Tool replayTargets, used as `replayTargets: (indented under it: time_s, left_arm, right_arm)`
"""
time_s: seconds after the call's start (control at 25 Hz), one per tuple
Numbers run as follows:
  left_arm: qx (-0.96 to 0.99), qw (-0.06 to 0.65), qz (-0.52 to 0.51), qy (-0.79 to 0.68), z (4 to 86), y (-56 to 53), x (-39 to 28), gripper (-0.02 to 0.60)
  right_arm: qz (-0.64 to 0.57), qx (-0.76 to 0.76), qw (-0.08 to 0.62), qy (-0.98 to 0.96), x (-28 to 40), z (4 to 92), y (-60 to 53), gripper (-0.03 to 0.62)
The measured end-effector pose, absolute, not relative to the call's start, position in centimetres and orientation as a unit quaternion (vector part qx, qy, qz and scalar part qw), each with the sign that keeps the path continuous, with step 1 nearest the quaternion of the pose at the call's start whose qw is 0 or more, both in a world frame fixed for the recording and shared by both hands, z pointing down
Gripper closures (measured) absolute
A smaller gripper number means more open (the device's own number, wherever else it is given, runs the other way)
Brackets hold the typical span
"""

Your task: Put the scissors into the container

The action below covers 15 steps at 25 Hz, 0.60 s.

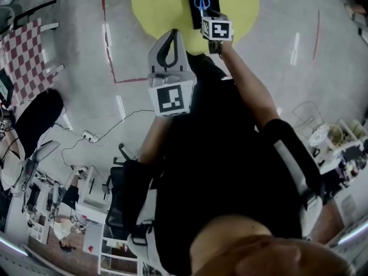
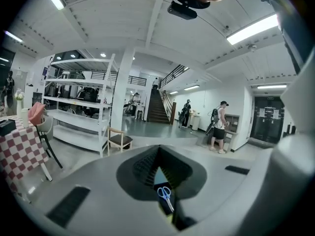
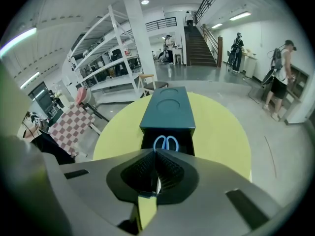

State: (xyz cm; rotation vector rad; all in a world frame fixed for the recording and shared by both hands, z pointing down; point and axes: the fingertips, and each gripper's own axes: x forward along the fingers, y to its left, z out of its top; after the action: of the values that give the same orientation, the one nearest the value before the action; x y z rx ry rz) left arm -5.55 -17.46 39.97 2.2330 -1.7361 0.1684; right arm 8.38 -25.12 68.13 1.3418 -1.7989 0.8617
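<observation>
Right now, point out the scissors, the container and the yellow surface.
scissors (image 3: pixel 166 142): right gripper view, blue handle loops.
container (image 3: pixel 167 113): right gripper view, teal top.
yellow surface (image 3: pixel 221 136): right gripper view, bare part right of container.

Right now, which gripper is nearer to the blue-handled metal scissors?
Right. The right gripper is at the blue-handled metal scissors, with its jaws apparently closed on the blades. The left gripper hangs farther back, toward the person, jaws shut.

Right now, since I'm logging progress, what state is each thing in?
container: drawer pulled open.
scissors: closed, handles inside the drawer.
right gripper: shut on the scissors' blades.
left gripper: shut, empty.
</observation>
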Motion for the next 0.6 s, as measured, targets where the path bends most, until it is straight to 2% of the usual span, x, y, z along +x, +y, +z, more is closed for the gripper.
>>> replayTargets:
  time_s: [0.6]
  left_arm:
    - [0.807, 0.111, 0.033, -0.58, 35.9, -5.7, -6.7, 0.583]
  right_arm:
    - [0.308, 0.556, 0.269, -0.724, 8.4, 58.1, -13.1, 0.592]
